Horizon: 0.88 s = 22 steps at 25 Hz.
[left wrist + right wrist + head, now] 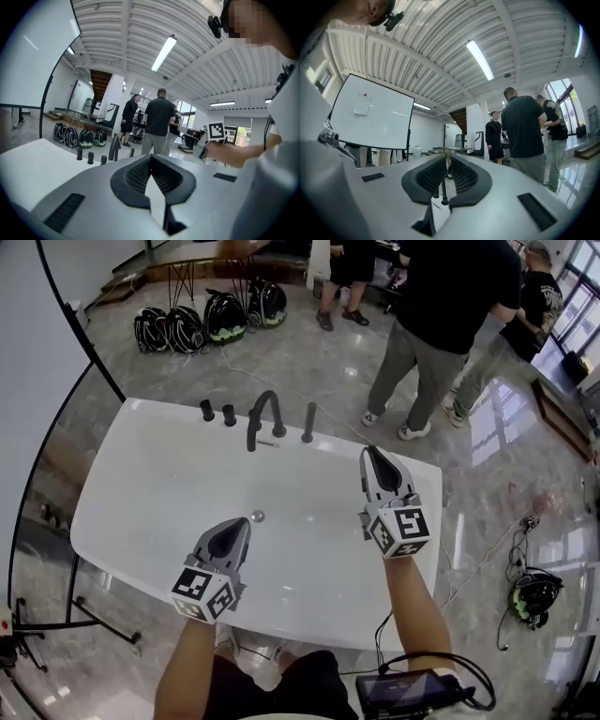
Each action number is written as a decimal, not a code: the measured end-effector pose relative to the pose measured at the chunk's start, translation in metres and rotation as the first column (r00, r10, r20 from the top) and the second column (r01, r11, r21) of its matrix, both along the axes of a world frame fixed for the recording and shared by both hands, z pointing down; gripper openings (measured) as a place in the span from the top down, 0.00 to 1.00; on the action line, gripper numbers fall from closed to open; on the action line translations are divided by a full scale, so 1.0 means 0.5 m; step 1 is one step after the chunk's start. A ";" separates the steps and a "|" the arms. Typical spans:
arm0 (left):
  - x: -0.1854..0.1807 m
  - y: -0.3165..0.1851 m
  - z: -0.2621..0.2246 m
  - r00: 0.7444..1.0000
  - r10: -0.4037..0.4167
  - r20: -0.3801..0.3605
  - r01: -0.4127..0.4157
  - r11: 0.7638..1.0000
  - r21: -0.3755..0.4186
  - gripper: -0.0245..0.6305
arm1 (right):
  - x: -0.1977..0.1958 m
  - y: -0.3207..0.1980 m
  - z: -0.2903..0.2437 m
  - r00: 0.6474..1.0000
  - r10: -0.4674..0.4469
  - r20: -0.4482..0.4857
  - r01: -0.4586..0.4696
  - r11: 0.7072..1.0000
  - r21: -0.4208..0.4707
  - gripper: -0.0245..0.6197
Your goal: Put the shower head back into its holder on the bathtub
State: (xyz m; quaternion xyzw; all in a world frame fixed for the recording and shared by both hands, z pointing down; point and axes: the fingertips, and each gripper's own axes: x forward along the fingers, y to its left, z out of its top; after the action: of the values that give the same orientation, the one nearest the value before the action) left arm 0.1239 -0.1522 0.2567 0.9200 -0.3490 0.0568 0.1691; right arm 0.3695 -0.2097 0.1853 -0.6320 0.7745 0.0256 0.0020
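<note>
The slim dark shower head stands upright on the far rim of the glossy white bathtub, seemingly in its holder, though from above I cannot tell whether it sits fully home. The left tool and the right tool hang over the tub, each pressed together and empty. If the wand is only perched, a nudge could tip it into the tub.
</note>
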 end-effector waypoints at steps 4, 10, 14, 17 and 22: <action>0.015 0.069 -0.073 1.000 0.013 0.014 -0.014 0.999 0.037 0.93 | 0.005 0.135 0.039 0.998 0.044 0.053 -0.040 0.996 -0.082 0.93; 0.042 0.138 -0.157 0.992 0.117 0.043 -0.121 0.987 0.110 0.93 | -0.045 0.335 0.046 0.994 0.108 0.032 -0.104 0.989 -0.110 0.94; 0.015 0.166 -0.209 0.988 0.152 0.034 -0.155 0.974 0.165 0.93 | -0.105 0.413 0.005 0.990 0.135 0.043 -0.130 0.987 -0.097 0.94; -0.034 0.208 -0.223 0.982 0.185 0.030 -0.187 0.966 0.179 0.93 | -0.158 0.472 -0.015 0.982 0.171 0.083 -0.162 0.981 -0.107 0.94; -0.169 0.300 -0.265 0.975 0.221 0.022 -0.221 0.956 0.194 0.93 | -0.275 0.573 -0.066 0.972 0.217 0.087 -0.206 0.971 -0.123 0.94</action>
State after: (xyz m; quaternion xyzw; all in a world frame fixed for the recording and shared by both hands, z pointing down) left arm 0.0392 -0.0023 0.1244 0.9653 -0.2480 0.0411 0.0707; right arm 0.2319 0.0766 0.1525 -0.7106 0.7018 -0.0500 0.0022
